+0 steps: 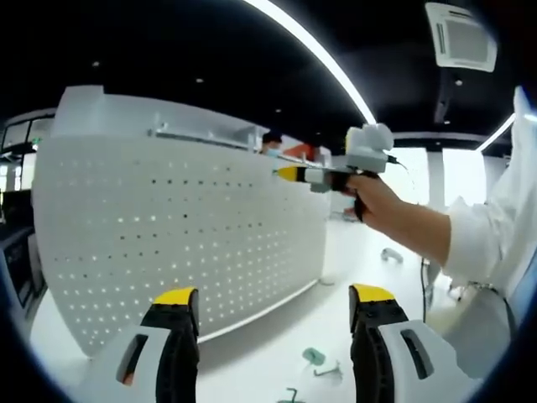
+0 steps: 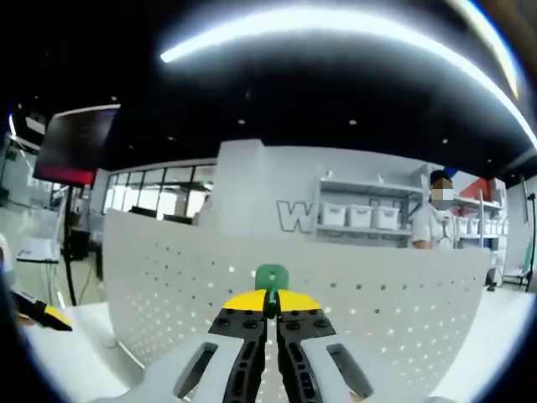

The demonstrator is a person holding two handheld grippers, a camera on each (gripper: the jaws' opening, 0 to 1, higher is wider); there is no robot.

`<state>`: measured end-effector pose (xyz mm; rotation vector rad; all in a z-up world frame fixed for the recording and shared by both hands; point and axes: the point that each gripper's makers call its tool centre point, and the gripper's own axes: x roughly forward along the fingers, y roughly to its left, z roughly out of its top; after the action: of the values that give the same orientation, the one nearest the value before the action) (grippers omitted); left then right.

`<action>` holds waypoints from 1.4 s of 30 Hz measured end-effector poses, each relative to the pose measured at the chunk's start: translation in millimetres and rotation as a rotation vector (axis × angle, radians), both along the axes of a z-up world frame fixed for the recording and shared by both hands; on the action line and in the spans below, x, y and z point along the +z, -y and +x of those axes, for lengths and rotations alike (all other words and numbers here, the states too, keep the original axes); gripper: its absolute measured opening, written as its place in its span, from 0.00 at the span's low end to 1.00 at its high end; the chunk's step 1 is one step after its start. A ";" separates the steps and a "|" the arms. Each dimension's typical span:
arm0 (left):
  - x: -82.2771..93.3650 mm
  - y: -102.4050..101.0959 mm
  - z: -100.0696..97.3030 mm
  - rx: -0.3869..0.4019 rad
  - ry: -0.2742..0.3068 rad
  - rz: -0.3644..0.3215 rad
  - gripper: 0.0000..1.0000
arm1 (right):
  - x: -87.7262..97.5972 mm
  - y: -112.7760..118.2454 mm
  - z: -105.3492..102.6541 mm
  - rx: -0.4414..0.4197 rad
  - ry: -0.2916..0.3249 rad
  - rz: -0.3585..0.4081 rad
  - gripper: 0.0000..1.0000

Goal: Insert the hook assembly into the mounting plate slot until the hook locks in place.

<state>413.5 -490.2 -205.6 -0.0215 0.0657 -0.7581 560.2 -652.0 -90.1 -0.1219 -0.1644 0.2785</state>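
The right gripper [image 2: 270,304] pinches a green hook [image 2: 271,277] tight against the perforated board [image 2: 168,285]. The left gripper [image 1: 273,309] gapes, holding nothing. Spare hooks [image 1: 314,358] lie on the table [image 1: 268,361]; shelf bins [image 2: 361,217] are too blurred to read.

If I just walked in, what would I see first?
A big white board full of little holes stands on the table. The right gripper is shut on a green hook, held up against the board. More green hooks lie on the table near the open left gripper.
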 end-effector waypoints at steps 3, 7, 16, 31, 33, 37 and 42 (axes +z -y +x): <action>1.0 1.5 -0.9 -0.006 0.002 -0.003 0.74 | 0.2 -0.7 4.5 -0.006 -0.005 -0.001 0.01; 1.9 3.2 -1.8 -0.014 0.006 -0.004 0.74 | 2.7 0.6 9.8 -0.015 -0.004 0.005 0.01; 0.8 0.6 -1.7 -0.011 0.001 -0.009 0.73 | -4.8 -1.1 21.6 -0.030 -0.026 0.005 0.01; -1.3 1.1 -0.9 -0.014 -0.008 -0.017 0.73 | -9.9 -0.3 29.5 -0.049 -0.036 0.021 0.01; -1.1 1.0 -1.0 -0.014 -0.008 -0.018 0.73 | -9.6 -0.3 29.9 -0.053 -0.036 0.018 0.01; -0.5 0.7 -1.3 -0.014 -0.006 -0.020 0.72 | -9.7 -1.2 29.8 -0.067 -0.027 -0.014 0.01; -0.1 0.5 -1.6 -0.013 -0.005 -0.020 0.72 | -11.2 -1.8 32.2 -0.087 -0.024 -0.049 0.01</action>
<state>411.9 -490.7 -205.7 -0.0419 0.0630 -0.7715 592.5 -650.2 -101.3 -0.1734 -0.1286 0.1969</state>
